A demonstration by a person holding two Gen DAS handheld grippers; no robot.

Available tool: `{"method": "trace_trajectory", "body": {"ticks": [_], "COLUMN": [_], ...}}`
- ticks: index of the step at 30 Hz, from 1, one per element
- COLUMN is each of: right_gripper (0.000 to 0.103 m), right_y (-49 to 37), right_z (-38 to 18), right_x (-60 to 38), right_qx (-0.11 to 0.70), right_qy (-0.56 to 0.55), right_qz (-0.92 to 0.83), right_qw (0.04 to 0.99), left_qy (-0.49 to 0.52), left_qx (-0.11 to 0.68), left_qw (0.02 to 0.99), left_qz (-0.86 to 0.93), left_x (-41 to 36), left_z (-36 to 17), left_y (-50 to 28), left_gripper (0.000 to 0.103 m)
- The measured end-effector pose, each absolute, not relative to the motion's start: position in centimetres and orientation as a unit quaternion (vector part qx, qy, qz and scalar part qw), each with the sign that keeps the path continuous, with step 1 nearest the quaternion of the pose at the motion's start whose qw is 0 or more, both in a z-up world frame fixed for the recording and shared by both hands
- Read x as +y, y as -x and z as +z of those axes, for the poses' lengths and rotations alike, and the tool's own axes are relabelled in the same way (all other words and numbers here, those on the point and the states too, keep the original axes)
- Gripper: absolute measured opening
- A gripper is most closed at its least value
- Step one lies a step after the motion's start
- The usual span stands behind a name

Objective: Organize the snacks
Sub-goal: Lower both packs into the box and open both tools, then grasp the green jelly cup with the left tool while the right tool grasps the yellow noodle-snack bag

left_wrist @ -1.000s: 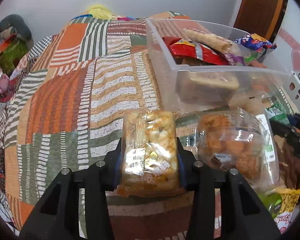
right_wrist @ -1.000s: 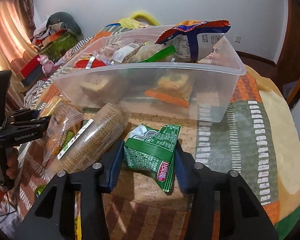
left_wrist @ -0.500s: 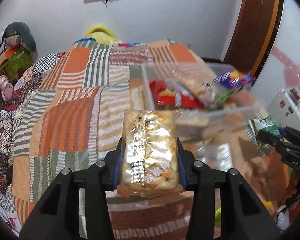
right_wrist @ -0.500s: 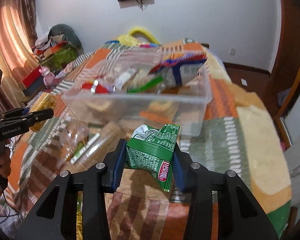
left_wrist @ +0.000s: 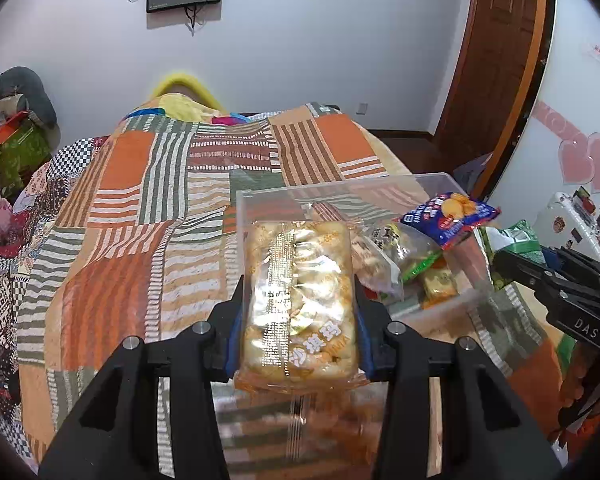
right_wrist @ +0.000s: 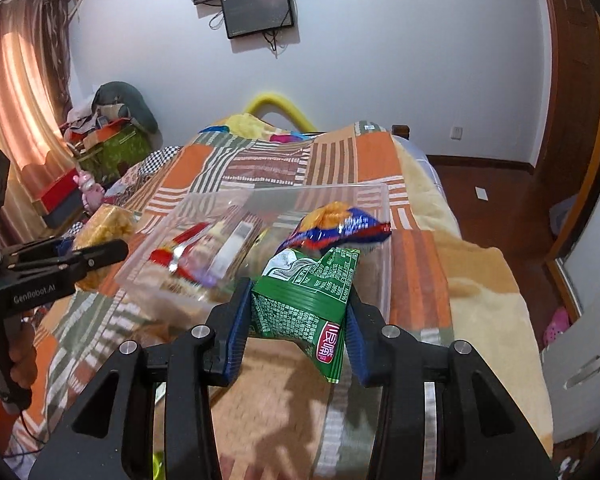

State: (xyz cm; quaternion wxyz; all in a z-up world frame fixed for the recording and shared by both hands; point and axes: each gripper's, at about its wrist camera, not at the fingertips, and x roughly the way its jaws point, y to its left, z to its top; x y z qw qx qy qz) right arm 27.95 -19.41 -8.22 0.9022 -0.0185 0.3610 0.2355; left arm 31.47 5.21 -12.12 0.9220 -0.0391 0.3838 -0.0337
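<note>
My left gripper (left_wrist: 298, 320) is shut on a clear pack of golden biscuits (left_wrist: 298, 300), held in the air just in front of the clear plastic bin (left_wrist: 340, 190). In the right wrist view my right gripper (right_wrist: 298, 320) is shut on a green snack packet (right_wrist: 306, 300), raised near the bin's (right_wrist: 384, 240) near edge. The bin sits on a patchwork bedspread (left_wrist: 140, 220) and holds several snacks, among them a blue and red bag (right_wrist: 340, 224). The right gripper with the green packet (left_wrist: 516, 246) shows at the right edge of the left wrist view.
A hand (right_wrist: 20, 360) holds the left gripper's handle at the left. Blurred snack packs (left_wrist: 324, 420) lie on the bedspread below the left gripper. A wooden door (left_wrist: 496, 52) and a white cabinet (right_wrist: 580, 360) stand to the right of the bed.
Both grippers have risen off the bedspread with their packets. The bin has dropped lower in both views, and the loose snacks near it have slipped below the fingers.
</note>
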Motion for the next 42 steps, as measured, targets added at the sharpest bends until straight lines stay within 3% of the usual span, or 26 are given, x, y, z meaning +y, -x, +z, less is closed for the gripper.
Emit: {"method": "trace_trajectory", "body": {"ticks": [15,19,25,34,42], "right_gripper": [0.039,0.041,0.052,0.059,0.066], "right_y": [-30.9,-30.2,-29.5,-25.2,-18.6], "right_z": [-9.8,-9.5,-8.5,-5.5,-5.8], "right_x": [-18.7,-18.9,-19.8,-20.6,-20.2], "right_qx": [0.385,0.382,0.388,0.371,0.377], "right_qy": [0.045,0.048,0.025,0.022,0.035], "right_qz": [0.226,0.227,0.234,0.251,0.284], "right_qw": [0.894,0.894,0.891,0.894,0.881], "left_qy": [0.032,0.023,0.024,0.023,0.032], "left_qx": [0.412,0.405,0.387,0.369,0.386], "left_qw": [0.91,0.914,0.922,0.929,0.921], "left_qz": [-0.017,-0.017,-0.024,-0.033,-0.036], "left_x": [4.4,4.1,4.0,4.5,5.0], "left_z": [-15.1,-14.5,-12.4,-9.5,-10.0], "left_y": [-35.9,-35.2,-32.7,-26.0,-19.2], "left_gripper": [0.044,0.048,0.056,0.062,0.064]}}
